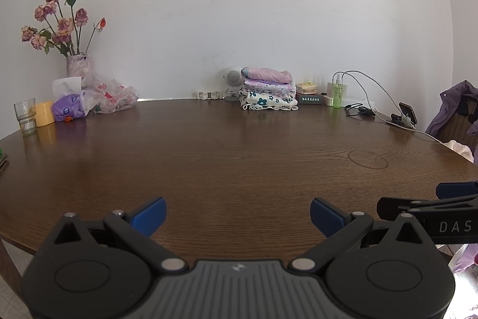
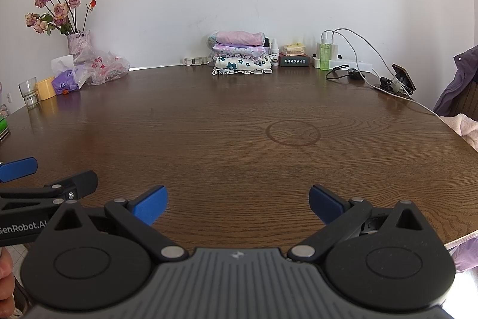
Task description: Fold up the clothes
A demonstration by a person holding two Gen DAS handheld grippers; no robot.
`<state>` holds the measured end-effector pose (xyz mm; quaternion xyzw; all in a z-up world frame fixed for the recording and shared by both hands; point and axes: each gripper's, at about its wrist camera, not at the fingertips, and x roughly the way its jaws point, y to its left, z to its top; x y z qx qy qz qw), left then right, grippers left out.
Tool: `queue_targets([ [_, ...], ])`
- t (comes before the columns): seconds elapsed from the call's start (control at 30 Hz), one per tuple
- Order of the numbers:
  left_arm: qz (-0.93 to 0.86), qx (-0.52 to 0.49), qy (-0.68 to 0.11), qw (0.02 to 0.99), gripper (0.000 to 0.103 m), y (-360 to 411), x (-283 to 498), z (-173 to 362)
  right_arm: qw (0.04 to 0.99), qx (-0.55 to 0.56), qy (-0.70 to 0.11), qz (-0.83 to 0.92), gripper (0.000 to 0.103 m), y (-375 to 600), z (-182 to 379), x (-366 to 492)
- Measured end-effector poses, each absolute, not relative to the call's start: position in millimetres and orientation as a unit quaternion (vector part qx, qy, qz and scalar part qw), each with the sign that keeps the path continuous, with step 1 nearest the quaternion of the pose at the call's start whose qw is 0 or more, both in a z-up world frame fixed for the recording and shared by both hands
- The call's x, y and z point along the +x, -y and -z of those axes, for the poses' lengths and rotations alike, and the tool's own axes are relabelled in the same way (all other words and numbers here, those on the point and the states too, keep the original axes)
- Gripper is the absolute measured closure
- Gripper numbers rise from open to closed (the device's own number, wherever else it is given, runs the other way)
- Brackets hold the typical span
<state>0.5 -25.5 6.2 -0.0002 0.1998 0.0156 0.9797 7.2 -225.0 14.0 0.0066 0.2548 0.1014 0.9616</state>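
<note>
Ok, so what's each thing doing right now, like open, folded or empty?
Left gripper: open, holding nothing.
Right gripper: open, holding nothing.
Stack of clothes: folded, piled by the wall.
Drinking glass: upright, looks empty.
Roses: standing in a vase.
Phone: propped up.

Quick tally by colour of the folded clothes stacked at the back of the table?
Pink, top of the stack: 1
Purple floral, middle: 1
White with dark flowers, bottom: 1
Total: 3 layers that I can tell apart; any thinner pieces between them are too small to tell.
</note>
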Motion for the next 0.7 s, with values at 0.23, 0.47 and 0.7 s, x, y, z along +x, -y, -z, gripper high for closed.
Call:
queue_targets([
  [0.23,-0.016,-0.001,-0.200,0.980,0.000,25.3,-0.2,-5.7,0.962,0.005,-0.254,-0.102,0.000,224.9,-14.7,7.1],
  [0.47,-0.015,-0.004,-0.201,0.979,0.000,24.9,-0.7,-5.6,0.962,0.006,-0.254,-0.102,0.000,226.0,-13.9,6.9],
  [0.7,-0.014,-0.002,-0.195,0.981,0.000,25.5,-2.2,-6.7,0.962,0.004,-0.253,-0.103,0.000,226.2,-14.9,7.3],
])
